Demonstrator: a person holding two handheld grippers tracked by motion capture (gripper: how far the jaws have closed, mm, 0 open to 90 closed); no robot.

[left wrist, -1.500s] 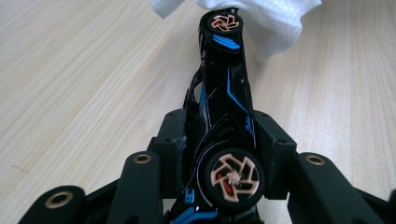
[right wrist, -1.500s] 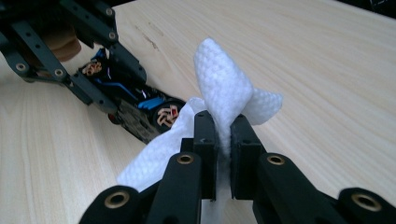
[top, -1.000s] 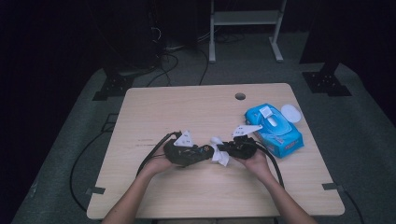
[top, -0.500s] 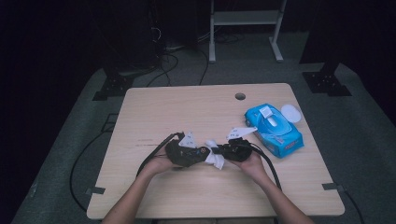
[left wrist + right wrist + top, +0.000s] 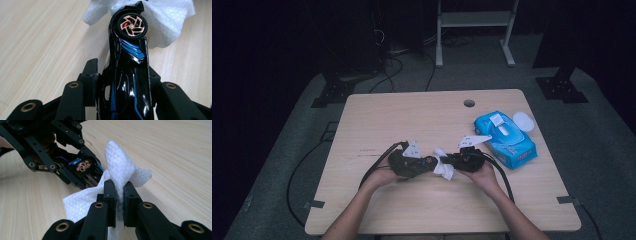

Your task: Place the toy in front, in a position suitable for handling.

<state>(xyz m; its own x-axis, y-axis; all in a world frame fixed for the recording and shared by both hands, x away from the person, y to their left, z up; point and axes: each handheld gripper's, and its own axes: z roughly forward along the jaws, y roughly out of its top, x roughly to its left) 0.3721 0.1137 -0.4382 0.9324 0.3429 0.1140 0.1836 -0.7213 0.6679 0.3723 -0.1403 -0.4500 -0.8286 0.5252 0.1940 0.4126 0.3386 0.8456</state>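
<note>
My left gripper [image 5: 428, 163] [image 5: 119, 75] is shut on a glossy black toy car [image 5: 127, 65] with blue stripes and a copper-coloured wheel [image 5: 132, 25]. My right gripper [image 5: 451, 161] [image 5: 119, 192] is shut on a white wipe [image 5: 120, 170] [image 5: 444, 170]. The two grippers meet nose to nose at the table's front middle, and the wipe lies against the front end of the car [image 5: 82, 168]. In the left gripper view the wipe [image 5: 162, 20] spreads behind the car's wheel.
A blue pack of wipes [image 5: 506, 140] lies to the right of the right hand, with a white lid [image 5: 523, 121] beside it. A cable hole [image 5: 469, 103] sits near the table's [image 5: 377, 120] far edge. Cables trail off both grippers.
The right gripper with the wipe has moved left, closer to the car in the left gripper. The left hand has stayed almost still.
</note>
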